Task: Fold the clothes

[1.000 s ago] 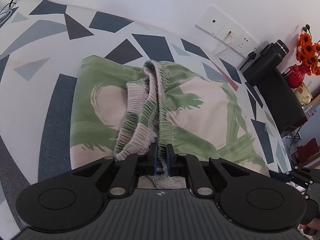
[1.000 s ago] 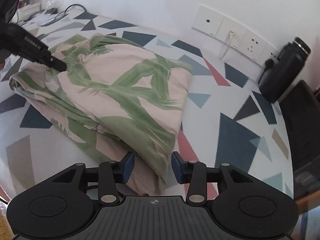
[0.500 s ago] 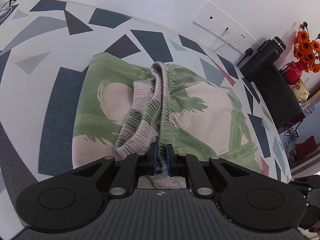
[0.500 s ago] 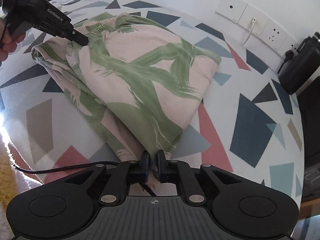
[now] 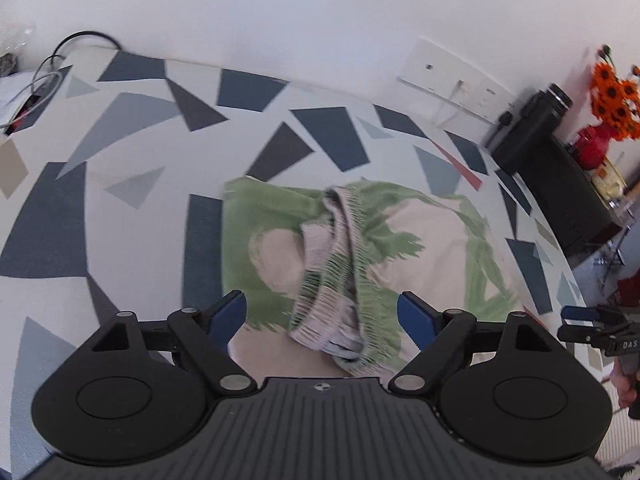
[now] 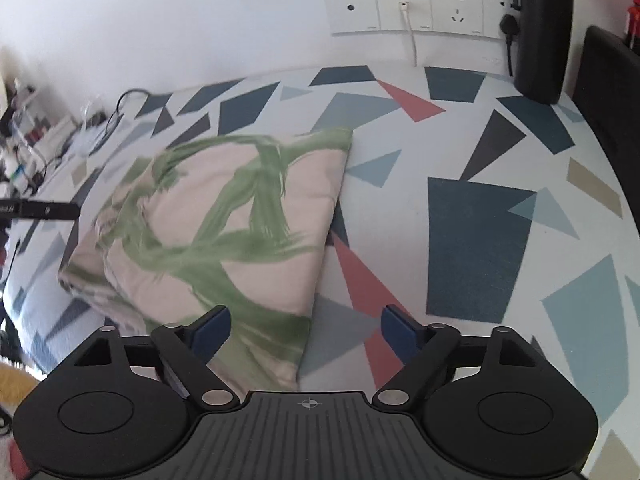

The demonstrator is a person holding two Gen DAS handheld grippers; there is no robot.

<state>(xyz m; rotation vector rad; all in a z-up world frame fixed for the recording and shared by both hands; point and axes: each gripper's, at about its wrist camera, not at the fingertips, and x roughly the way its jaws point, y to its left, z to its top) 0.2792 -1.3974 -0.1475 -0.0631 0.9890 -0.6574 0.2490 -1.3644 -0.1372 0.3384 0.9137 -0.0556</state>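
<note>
releasing the fold, the left gripper (image 5: 322,314) and right gripper (image 6: 305,326) had jaws opening, holding nothing; the folded green-and-cream patterned garment (image 6: 224,224) lay on the geometric-print surface (image 6: 480,240). next probably needs regrasping an edge.

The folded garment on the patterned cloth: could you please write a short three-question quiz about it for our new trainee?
1. True or false: the left tool is clamped on the elastic waistband.
2. Which colours make up the folded garment? A) red and black B) green and pale pink C) plain blue
3. Fill in: the black bottle stands by the wall on the patterned ____.

Key
1. False. The jaws are opening and stand apart either side of the waistband, pads off it.
2. B.
3. Cloth. The right tool is opening too, above the garment's edge.
</note>
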